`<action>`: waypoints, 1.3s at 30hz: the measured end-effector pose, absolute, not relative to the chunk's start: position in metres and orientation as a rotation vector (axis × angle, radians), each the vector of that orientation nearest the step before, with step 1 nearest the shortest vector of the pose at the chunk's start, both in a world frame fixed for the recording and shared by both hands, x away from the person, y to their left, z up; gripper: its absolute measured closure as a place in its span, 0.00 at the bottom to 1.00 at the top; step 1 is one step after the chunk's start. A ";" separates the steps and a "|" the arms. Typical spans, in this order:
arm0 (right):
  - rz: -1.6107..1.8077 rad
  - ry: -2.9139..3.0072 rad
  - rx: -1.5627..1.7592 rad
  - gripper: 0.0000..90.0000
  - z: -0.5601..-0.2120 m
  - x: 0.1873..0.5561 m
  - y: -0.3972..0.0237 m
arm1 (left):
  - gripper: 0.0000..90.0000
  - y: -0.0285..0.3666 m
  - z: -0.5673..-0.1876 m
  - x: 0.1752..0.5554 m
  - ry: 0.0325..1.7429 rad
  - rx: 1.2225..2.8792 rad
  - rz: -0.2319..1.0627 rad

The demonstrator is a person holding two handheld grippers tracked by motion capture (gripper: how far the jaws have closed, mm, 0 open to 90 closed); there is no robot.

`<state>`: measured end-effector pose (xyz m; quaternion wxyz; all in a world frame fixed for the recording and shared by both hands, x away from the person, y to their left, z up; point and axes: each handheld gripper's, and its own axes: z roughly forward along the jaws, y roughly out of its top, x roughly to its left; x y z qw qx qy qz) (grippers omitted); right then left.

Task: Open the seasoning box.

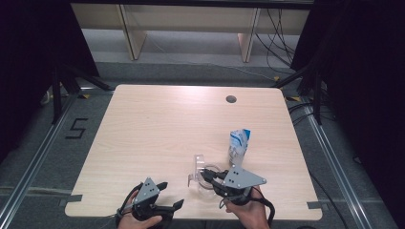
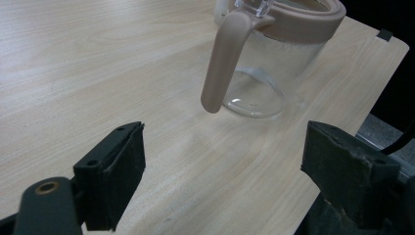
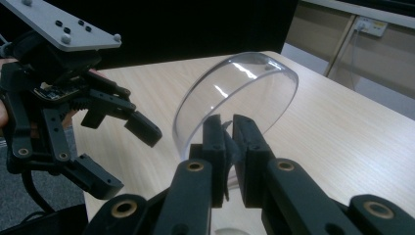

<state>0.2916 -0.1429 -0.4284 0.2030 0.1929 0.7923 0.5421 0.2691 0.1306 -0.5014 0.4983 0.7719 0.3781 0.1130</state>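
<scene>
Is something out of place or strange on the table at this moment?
Yes. The clear plastic lid is off the clear glass jug with the beige rim and handle; the right tongs pinch its tab and hold it tilted in the air. The blue-and-white carton stands upright; nothing spilled.
</scene>
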 end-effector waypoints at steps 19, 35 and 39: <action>1.496 2.187 0.565 0.85 -0.430 0.289 -0.149 | 0.18 0.131 -0.502 0.270 0.907 1.876 0.269; 1.409 2.066 0.775 0.73 -0.443 0.284 -0.210 | 0.19 0.131 -0.503 0.270 0.903 1.878 0.275; 1.393 2.074 0.858 0.68 -0.446 0.282 -0.218 | 0.19 0.131 -0.503 0.270 0.908 1.886 0.285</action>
